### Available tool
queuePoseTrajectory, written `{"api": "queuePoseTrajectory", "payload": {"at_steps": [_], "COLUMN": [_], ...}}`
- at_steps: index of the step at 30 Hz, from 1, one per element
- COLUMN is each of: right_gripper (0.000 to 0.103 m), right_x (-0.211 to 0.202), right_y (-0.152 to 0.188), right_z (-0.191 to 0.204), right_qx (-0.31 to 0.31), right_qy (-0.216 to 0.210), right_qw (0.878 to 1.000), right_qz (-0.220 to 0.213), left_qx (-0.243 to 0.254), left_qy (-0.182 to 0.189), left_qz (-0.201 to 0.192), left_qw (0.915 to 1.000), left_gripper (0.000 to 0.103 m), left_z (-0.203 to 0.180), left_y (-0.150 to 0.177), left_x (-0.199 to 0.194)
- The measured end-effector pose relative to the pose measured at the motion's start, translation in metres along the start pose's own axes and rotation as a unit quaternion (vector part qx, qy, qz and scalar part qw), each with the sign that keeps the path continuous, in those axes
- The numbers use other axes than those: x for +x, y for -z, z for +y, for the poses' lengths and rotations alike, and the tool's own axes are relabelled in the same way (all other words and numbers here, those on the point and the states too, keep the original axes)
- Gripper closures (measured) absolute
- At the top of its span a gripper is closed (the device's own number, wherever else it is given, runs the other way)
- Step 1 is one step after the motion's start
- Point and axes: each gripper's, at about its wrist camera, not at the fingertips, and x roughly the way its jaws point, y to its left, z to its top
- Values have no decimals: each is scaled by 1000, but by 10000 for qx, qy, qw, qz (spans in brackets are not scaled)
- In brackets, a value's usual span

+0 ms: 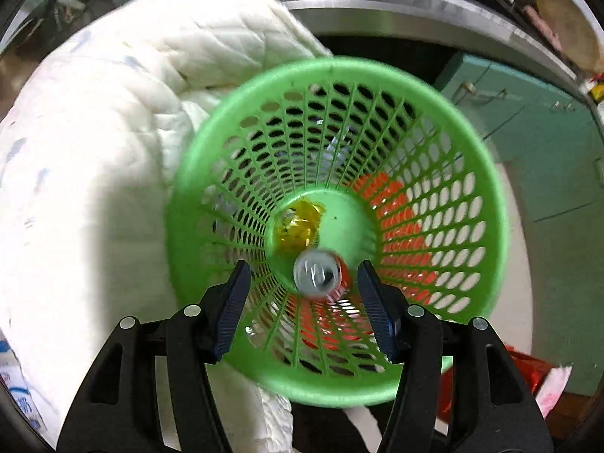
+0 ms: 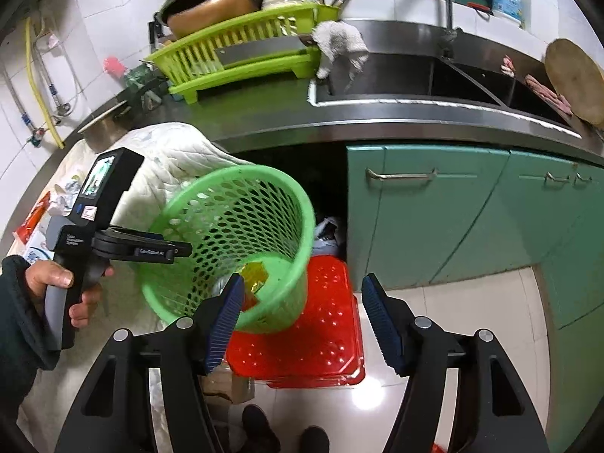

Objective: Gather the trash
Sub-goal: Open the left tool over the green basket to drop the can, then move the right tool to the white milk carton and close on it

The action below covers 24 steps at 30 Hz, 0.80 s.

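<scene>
1. Pointing steeply down over the green basket (image 1: 487, 196), the left gripper (image 1: 304, 304) has its 2 blue pads apart with nothing pressed between them; a drink can (image 1: 317, 273) shows between the pads, blurred, low inside the basket and touching neither pad.
2. Deeper in the basket, on its floor, lies a crumpled yellow wrapper (image 1: 298, 222), just beyond the can.
3. From the right wrist view, the left gripper (image 2: 181, 251) reaches over the basket (image 2: 287, 260) rim, held by a hand (image 2: 66, 287) in a dark sleeve.
4. The right gripper (image 2: 300, 315) hangs on the near side of the basket, its jaws apart and empty; its left pad overlaps the basket wall in the picture, and I cannot tell whether it touches.
5. Under the basket stands a red perforated stool (image 2: 324, 339); the basket rests tilted on it.
6. Beside the basket, on the left gripper's side, lies a white quilted cloth (image 1: 113, 120).
7. Behind the basket is a dark open space under the counter, with teal cabinet doors (image 2: 434, 219) next to it.
8. Above the basket, on the steel counter, sit a lime dish rack (image 2: 241, 60) and the sink (image 2: 415, 75).
</scene>
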Motion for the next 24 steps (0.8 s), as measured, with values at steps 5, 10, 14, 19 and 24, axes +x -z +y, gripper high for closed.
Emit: {"api": "queuePoseTrajectory", "payload": {"at_steps": [5, 10, 14, 19, 24], "right_gripper": [37, 35, 33, 31, 31], "right_x": [-12, -23, -29, -32, -32], "right_y": [-11, -28, -38, -48, -51], "right_z": [23, 61, 94, 138, 184], "right_qx": [-270, -670, -1005, -1373, -1766], "right_qy": [-156, -479, -789, -1182, -1526], "right_qw": [9994, 9959, 9906, 9818, 9706], "right_qz": [-179, -382, -485, -575, -591], "left_qx": [-271, -689, -951, -1435, -1867], "left_qy": [159, 189, 96, -98, -423], "left_qz": [-548, -1123, -1495, -1925, -2154], "left_qw": [9980, 9911, 9841, 9707, 9576], "left_gripper": [44, 44, 43, 40, 39], "left_z": [14, 42, 65, 102, 135], "left_y": [14, 42, 68, 109, 148], "left_x": [-54, -117, -152, -196, -222]}}
